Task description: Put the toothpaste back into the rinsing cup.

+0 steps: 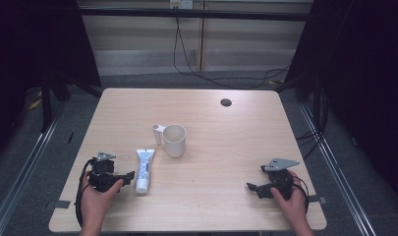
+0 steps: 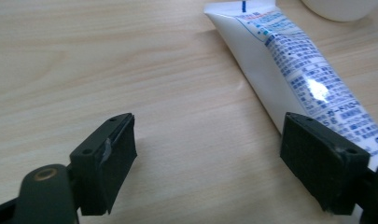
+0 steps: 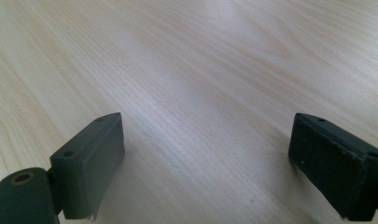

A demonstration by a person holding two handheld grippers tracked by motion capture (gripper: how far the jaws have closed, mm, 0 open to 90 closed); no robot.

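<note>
High view: a pale wood-grain worktop (image 1: 226,147) carries a soft white tube (image 1: 143,169) lying flat, cap end toward 6 o'clock, and a smooth cream mug (image 1: 174,140) at its 1 o'clock, handle turned to 9 o'clock; the left hand-held gripper (image 1: 130,175) rests just at the tube's 9 o'clock, likely set for a sideways grasp, while the right hand-held gripper (image 1: 251,187) rests well apart toward 3 o'clock. Left gripper view: blocky matte black jaws stand wide and empty, the glossy, blue-printed tube beside the 3 o'clock jaw, contact unclear. Right gripper view: jaws wide, bare worktop between them.
</note>
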